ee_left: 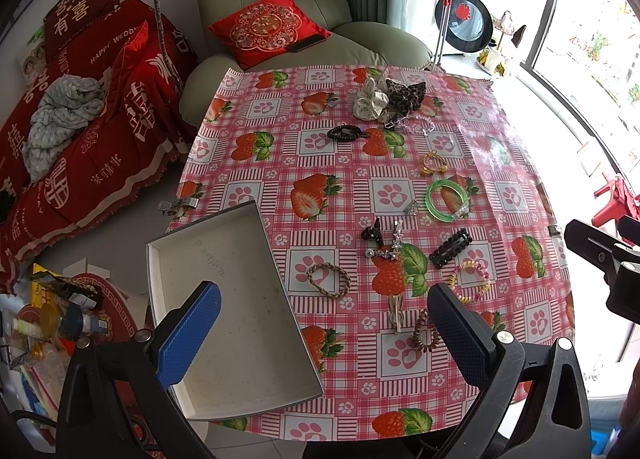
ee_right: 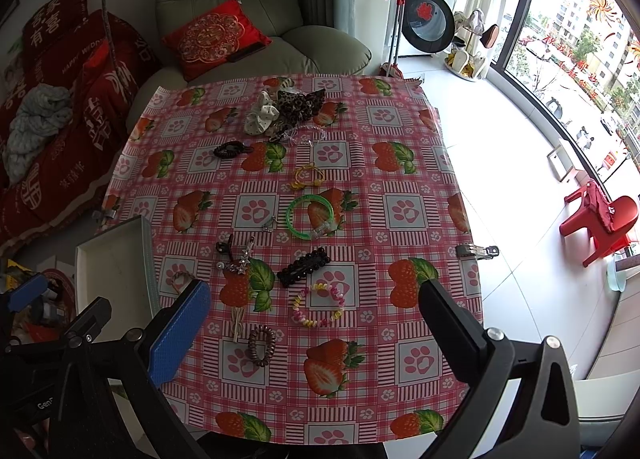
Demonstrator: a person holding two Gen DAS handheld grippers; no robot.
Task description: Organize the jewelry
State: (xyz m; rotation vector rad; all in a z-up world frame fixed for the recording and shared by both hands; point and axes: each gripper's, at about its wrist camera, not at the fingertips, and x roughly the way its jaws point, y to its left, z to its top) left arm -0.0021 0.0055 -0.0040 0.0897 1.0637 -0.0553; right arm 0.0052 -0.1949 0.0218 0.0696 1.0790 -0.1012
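Note:
A white empty tray [ee_left: 224, 299] lies at the table's left front corner; it also shows in the right wrist view [ee_right: 116, 267]. Jewelry lies scattered on the strawberry tablecloth: a green bangle [ee_left: 446, 201] [ee_right: 310, 217], a black hair clip [ee_left: 450, 247] [ee_right: 303, 266], a pastel coil bracelet [ee_left: 470, 281] [ee_right: 318, 305], a brown braided bracelet [ee_left: 329, 280], a brown coil tie [ee_left: 425, 333] [ee_right: 262, 345], yellow ties [ee_right: 306, 175], scrunchies [ee_left: 388, 97] [ee_right: 280, 109]. My left gripper [ee_left: 324, 333] is open above the tray's right edge. My right gripper [ee_right: 316, 329] is open above the coil bracelet.
The table [ee_right: 400, 187] stands before a green armchair [ee_right: 248, 39] and a red-covered sofa [ee_left: 80, 131]. Metal clips [ee_right: 476, 251] hold the cloth at the edges. A red plastic chair [ee_right: 600, 223] and a washing machine [ee_right: 428, 19] stand to the right.

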